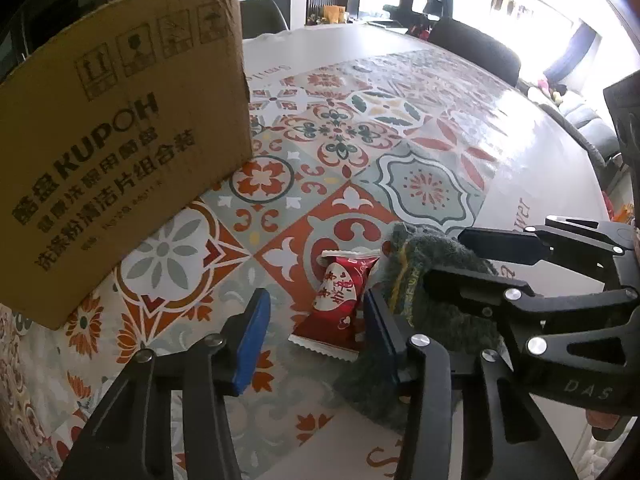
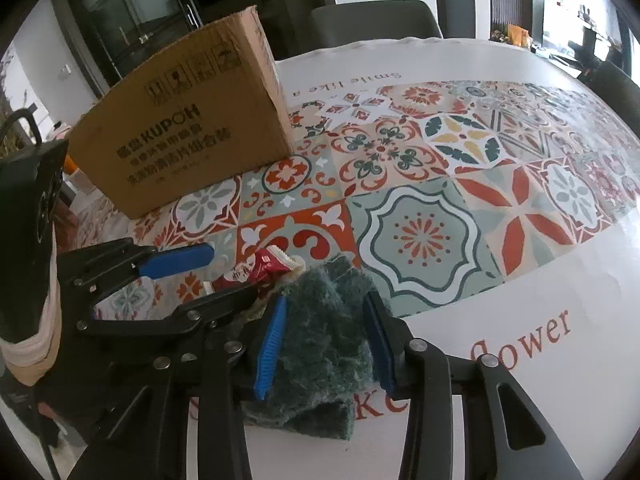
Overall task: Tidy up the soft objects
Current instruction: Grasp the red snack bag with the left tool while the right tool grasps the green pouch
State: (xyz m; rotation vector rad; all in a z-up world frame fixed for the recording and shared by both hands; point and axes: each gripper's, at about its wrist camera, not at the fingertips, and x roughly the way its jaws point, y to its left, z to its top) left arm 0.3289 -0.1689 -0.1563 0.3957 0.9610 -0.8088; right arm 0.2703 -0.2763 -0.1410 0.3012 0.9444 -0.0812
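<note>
A dark green knitted cloth [image 2: 320, 332] lies on the patterned tablecloth. My right gripper [image 2: 326, 332] has its blue fingers [image 2: 270, 348] on either side of the cloth, close against it. In the left wrist view the cloth [image 1: 416, 280] shows under the right gripper's black fingers [image 1: 472, 280]. A red snack packet [image 1: 340, 300] lies flat just left of the cloth, also seen in the right wrist view [image 2: 260, 270]. My left gripper [image 1: 316, 328] is open, its fingers straddling the packet just above the table, apart from it.
A tall brown cardboard box [image 1: 120, 152] stands at the left, its top edge above view; it also shows in the right wrist view [image 2: 188, 136]. Dark chairs [image 1: 476, 48] line the table's far edge. The tablecloth [image 2: 520, 300] spreads to the right.
</note>
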